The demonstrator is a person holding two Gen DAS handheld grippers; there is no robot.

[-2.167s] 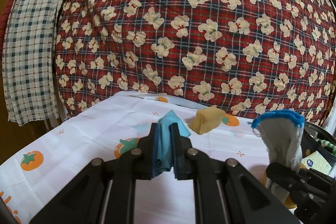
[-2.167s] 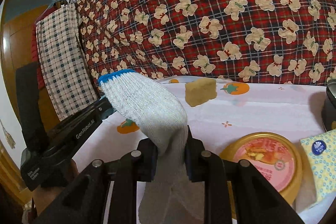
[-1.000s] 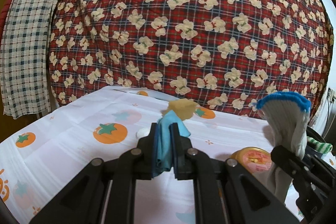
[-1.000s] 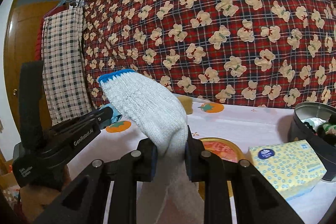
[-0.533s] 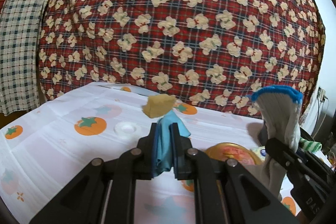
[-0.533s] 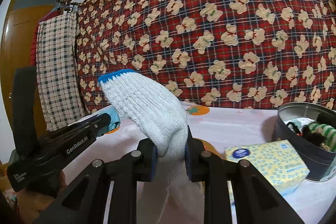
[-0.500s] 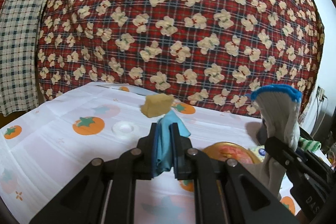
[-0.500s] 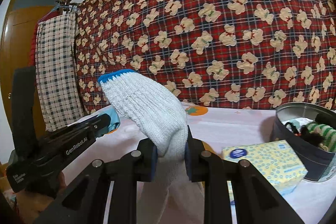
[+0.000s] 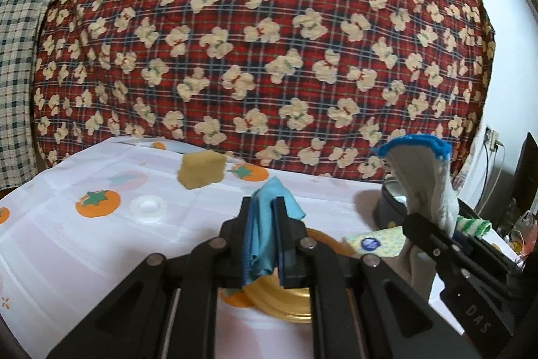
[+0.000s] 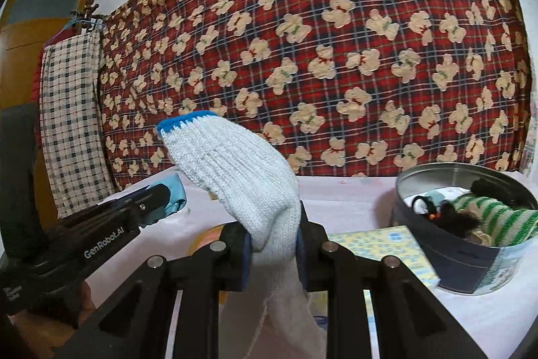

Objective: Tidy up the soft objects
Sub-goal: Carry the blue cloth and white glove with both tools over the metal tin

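Observation:
My left gripper [image 9: 263,217] is shut on a small blue cloth [image 9: 265,224] that sticks up between its pads, held above the tablecloth. My right gripper [image 10: 272,234] is shut on a white knitted glove [image 10: 235,170] with a blue cuff; the same glove [image 9: 427,187] shows at the right of the left wrist view. A round metal tin [image 10: 470,254] holding a green-striped cloth [image 10: 491,217] and other soft bits stands at the right. A yellow sponge [image 9: 200,170] lies far back on the table.
A white tablecloth [image 9: 67,234] with orange tomato prints covers the table. On it lie a clear tape roll [image 9: 148,206], a gold lid [image 9: 285,298] and a yellow tissue pack [image 10: 386,248]. A red plaid quilt [image 9: 269,39] hangs behind; a checked cloth [image 10: 67,123] hangs left.
Both grippers have swung to the right together with their cloth and glove. The sponge and tape roll slid left in view, and the tin has come nearer in the right wrist view.

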